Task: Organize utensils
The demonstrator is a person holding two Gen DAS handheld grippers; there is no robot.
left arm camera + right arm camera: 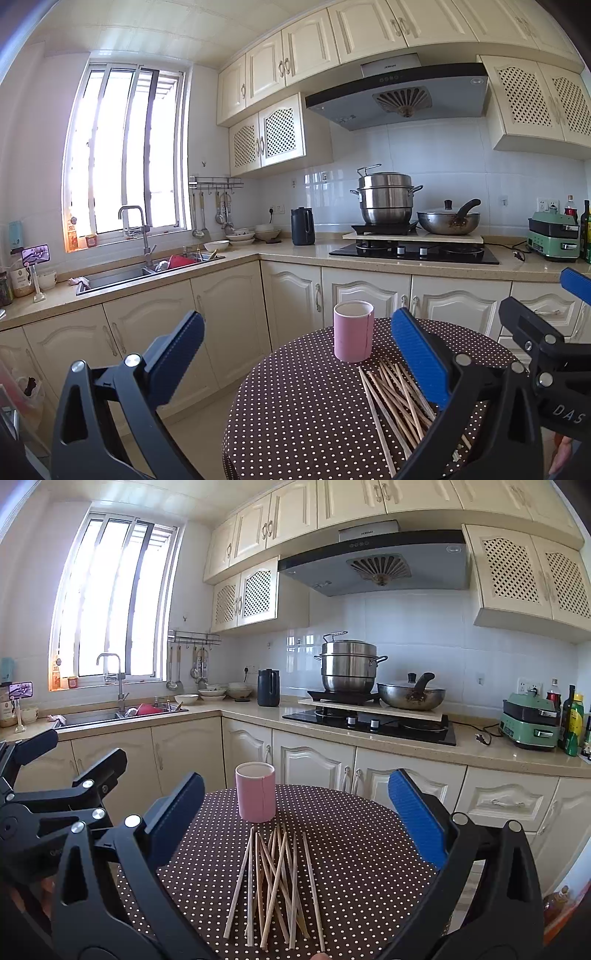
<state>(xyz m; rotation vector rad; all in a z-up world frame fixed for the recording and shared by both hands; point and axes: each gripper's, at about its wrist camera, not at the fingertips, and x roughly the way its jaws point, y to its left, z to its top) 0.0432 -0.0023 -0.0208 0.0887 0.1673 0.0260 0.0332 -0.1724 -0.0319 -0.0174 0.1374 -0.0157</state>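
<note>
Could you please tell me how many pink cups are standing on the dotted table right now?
1. The pink cup stands upright on the dotted table, just beyond the loose chopsticks. None appears hidden.

Daylight floods through the barred window above the sink; cream cabinets run right of it, range hood over the stove, white tiled walls behind
</note>
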